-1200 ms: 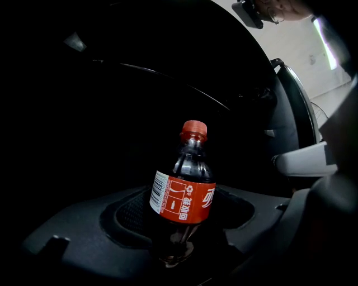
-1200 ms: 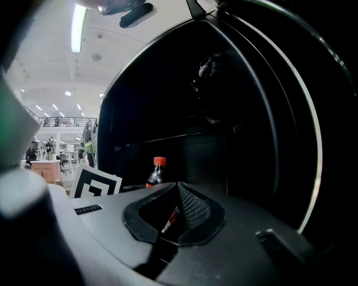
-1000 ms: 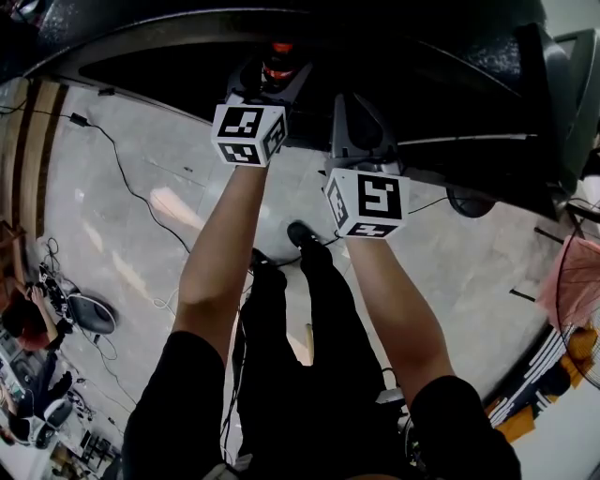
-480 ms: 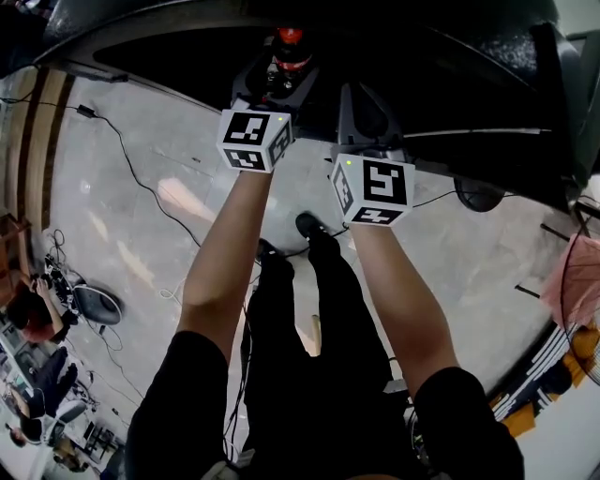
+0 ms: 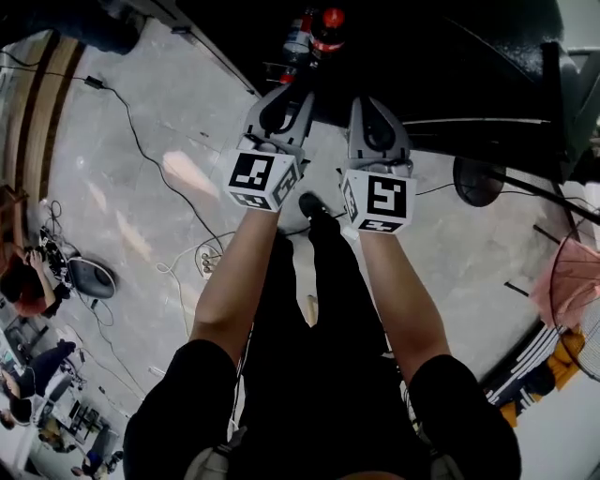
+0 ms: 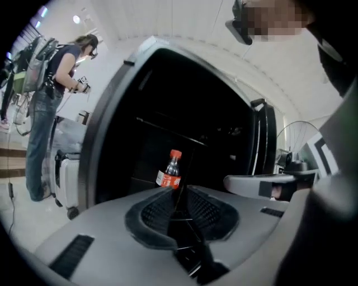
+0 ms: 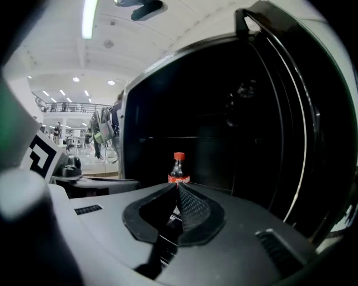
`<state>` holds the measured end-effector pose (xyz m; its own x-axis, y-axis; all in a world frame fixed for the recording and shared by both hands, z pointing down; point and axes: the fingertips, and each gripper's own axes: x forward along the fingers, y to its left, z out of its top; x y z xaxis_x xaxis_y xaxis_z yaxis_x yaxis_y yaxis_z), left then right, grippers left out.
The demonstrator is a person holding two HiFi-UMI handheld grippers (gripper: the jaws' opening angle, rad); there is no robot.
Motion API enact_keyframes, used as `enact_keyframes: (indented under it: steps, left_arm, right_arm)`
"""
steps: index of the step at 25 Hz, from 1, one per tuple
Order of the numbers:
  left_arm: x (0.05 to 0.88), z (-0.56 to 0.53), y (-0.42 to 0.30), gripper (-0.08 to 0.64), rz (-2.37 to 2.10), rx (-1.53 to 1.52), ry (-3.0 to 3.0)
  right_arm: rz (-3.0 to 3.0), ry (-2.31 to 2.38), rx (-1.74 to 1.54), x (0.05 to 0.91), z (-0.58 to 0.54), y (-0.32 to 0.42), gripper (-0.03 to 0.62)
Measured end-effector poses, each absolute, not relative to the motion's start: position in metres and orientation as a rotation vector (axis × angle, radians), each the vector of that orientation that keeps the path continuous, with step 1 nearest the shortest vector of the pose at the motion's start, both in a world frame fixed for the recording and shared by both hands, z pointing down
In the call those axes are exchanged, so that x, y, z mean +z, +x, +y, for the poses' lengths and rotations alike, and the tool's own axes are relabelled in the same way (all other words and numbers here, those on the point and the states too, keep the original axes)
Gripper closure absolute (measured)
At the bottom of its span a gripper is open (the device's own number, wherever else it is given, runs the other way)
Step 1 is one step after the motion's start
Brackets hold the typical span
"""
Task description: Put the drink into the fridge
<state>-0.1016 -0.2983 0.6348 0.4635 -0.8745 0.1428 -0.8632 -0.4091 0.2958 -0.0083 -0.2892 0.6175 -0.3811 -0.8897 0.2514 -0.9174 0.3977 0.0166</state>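
The drink, a dark cola bottle (image 5: 323, 28) with a red cap and red label, stands upright on a shelf inside the black fridge (image 5: 441, 56). The left gripper view shows the bottle (image 6: 172, 170) well beyond my left gripper (image 6: 179, 192), whose jaws are closing with nothing between them. In the right gripper view the bottle (image 7: 179, 167) stands ahead of my right gripper (image 7: 177, 189), which is shut and empty. From the head view, left gripper (image 5: 284, 94) and right gripper (image 5: 369, 101) hang side by side outside the fridge opening.
The fridge door (image 7: 313, 111) stands open on the right. A black cable (image 5: 141, 150) and a power strip (image 5: 206, 262) lie on the grey floor at the left. A person with a backpack (image 6: 56, 84) stands near a suitcase (image 6: 64, 179).
My left gripper has let go of the bottle and pulled back out of the fridge. Both grippers now sit nearer to me, with the bottle left standing inside.
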Motion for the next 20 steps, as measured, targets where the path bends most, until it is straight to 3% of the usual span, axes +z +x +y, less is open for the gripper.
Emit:
enact_keyframes:
  steps: [4, 20]
  left_arm:
    - [0.597, -0.263, -0.122, 0.543, -1.489, -0.066, 2.363]
    - [0.368, -0.153, -0.216, 0.546, -1.503, -0.003, 2.399]
  right_arm:
    - [-2.437, 1.566, 0.205, 0.593, -0.263, -0.022, 0.57]
    - [-2.544, 1.47, 0.091, 0.356, -0.192, -0.018, 0.571]
